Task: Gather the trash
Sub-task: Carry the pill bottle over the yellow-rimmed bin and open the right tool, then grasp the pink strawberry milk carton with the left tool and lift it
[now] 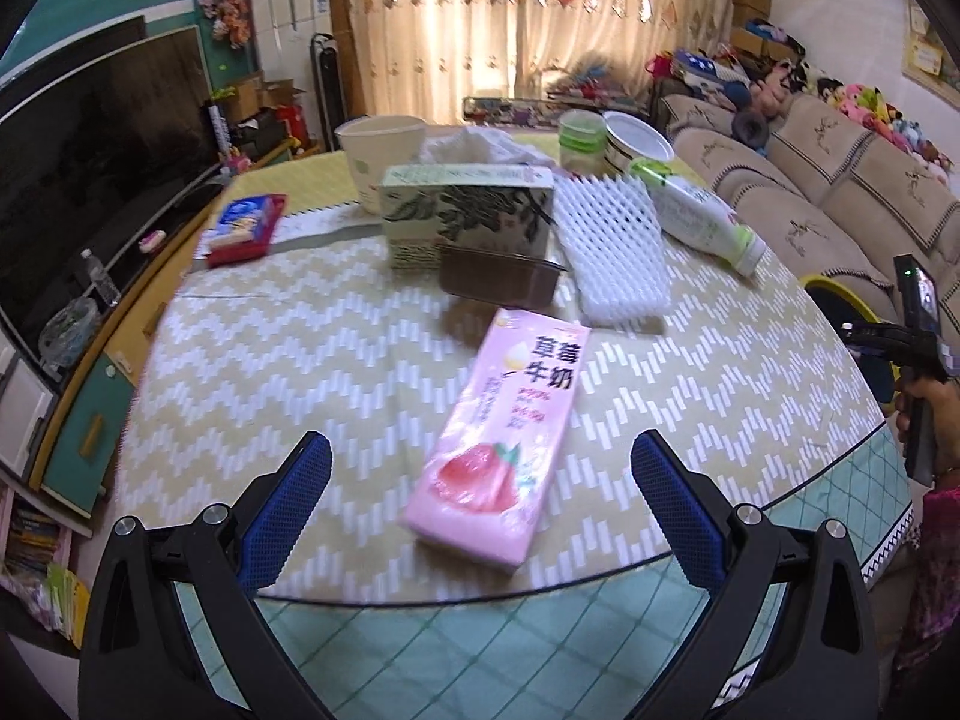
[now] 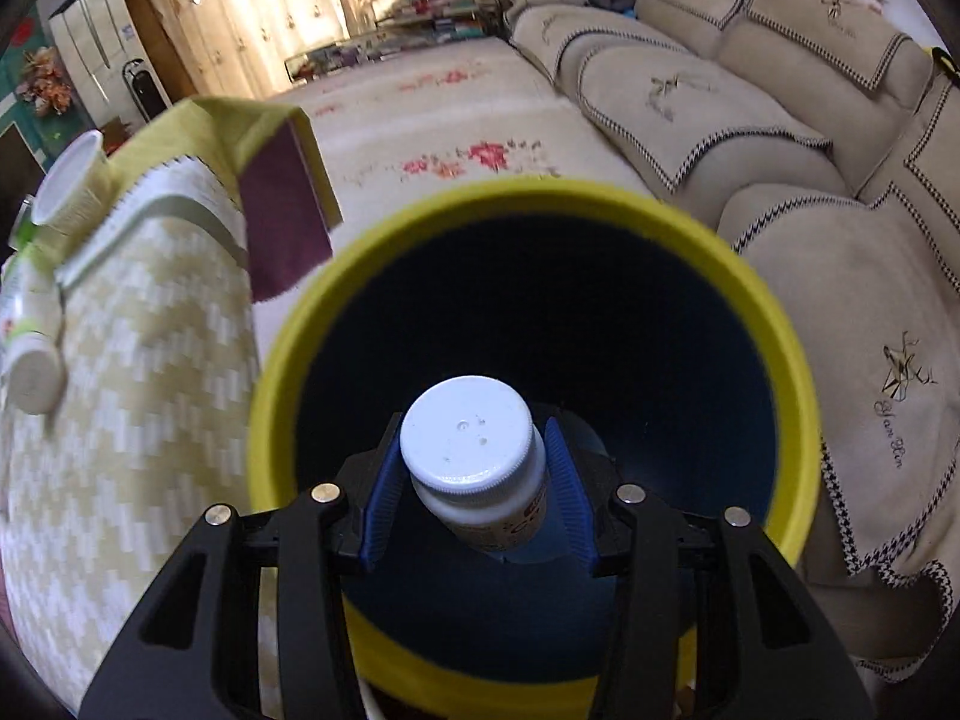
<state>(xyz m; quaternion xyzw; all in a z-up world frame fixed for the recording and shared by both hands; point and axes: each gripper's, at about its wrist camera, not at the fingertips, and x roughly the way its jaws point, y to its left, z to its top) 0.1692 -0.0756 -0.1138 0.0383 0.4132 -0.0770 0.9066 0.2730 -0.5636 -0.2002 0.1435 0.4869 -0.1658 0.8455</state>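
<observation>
1. While the right gripper (image 2: 474, 480) points down into the mouth of a round bin (image 2: 774, 324) with a yellow rim and dark blue inside, its jaws hold a small white bottle (image 2: 480, 474) by the body, one blue ribbed pad on each side.
2. That bottle has a ridged white screw cap facing the camera; its label shows red print too blurred to read.
3. Left of these jaws lies the edge of the table (image 2: 120, 360), covered by a yellow-and-white zigzag cloth.
4. The left gripper (image 1: 480, 504) hangs over the table with its jaws wide and nothing pressed between the blue textured pads.
5. Between and just ahead of these jaws lies a flat pink carton (image 1: 498, 450) printed with a strawberry and the characters 草莓牛奶; the smaller print is unreadable.
6. Beyond the carton sits a shallow brown plastic tray (image 1: 498, 282), and to its right a white foam net sleeve (image 1: 612, 246) with a diamond mesh.
7. Behind the tray stands a tissue box (image 1: 468, 210) with a dark leaf pattern.
8. Far right of the jaws lies a white plastic bottle (image 1: 702, 222) with green trim on its side.
</observation>
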